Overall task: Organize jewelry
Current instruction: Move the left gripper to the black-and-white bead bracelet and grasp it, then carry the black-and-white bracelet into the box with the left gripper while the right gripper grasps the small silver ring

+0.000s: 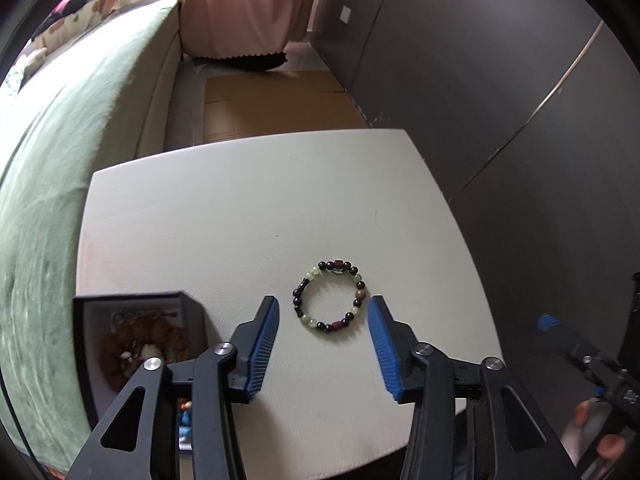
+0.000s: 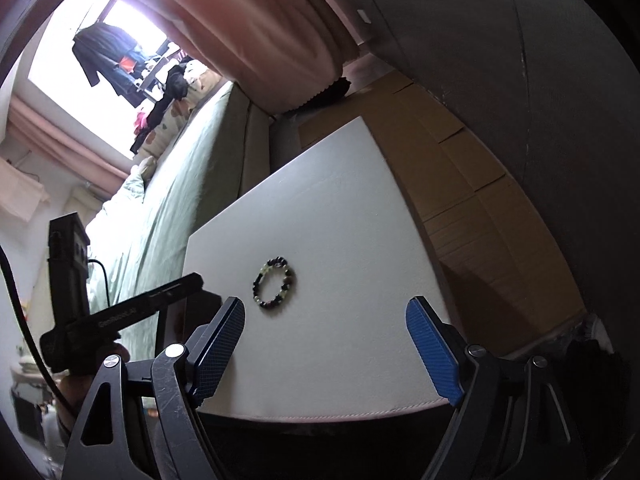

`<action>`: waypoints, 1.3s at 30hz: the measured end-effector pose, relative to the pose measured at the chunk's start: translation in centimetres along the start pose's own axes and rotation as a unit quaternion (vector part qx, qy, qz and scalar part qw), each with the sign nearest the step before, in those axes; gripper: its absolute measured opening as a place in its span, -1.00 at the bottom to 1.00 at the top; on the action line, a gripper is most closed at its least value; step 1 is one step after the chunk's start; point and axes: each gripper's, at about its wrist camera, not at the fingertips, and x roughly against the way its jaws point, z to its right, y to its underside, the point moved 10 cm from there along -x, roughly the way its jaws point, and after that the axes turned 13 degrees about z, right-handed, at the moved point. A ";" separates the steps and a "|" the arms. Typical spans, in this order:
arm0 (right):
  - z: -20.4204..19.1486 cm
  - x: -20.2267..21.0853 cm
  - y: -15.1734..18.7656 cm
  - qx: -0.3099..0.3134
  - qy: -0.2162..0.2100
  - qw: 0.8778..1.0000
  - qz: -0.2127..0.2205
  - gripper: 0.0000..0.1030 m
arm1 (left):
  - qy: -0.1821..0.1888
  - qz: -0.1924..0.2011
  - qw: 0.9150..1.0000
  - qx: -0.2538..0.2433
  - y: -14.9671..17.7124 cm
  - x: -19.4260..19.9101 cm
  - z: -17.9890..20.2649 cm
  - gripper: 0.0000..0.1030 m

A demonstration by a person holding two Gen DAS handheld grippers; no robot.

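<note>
A beaded bracelet (image 1: 330, 296) with black, pale green and dark red beads lies flat on the white table (image 1: 240, 216). My left gripper (image 1: 323, 306) is open, its blue pads either side of the bracelet's near half, just above the table. A black open jewelry box (image 1: 132, 336) with brown beaded pieces inside sits at the table's left front corner. My right gripper (image 2: 325, 306) is open and empty, held back over the table's near edge, with the bracelet (image 2: 274, 282) ahead of its left pad.
A green-covered bed (image 1: 60, 200) runs along the left of the table. A dark cabinet wall (image 1: 520, 100) stands on the right. Cardboard (image 1: 276, 104) covers the floor beyond the table. The left gripper's body (image 2: 120, 312) shows at the left of the right wrist view.
</note>
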 end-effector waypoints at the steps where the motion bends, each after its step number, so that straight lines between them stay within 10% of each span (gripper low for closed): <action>1: 0.2 0.0 -0.1 -0.001 0.002 1.000 0.001 0.62 | -0.002 -0.004 1.000 -0.002 0.1 -0.4 0.1 -0.26; 21: 2.6 -2.6 -0.1 -0.011 0.014 1.000 -0.014 0.62 | -0.082 -0.069 0.993 -0.046 2.3 -8.5 -1.7 -0.57; 24: 2.2 -3.1 -0.1 -0.006 0.013 1.000 -0.019 0.62 | -0.078 -0.064 0.994 -0.052 2.1 -8.8 -1.3 -0.86; 39: -3.0 -7.5 0.3 0.050 0.000 0.996 -0.077 0.08 | 0.001 -0.008 1.000 -0.010 -2.0 -2.3 -0.6 -0.86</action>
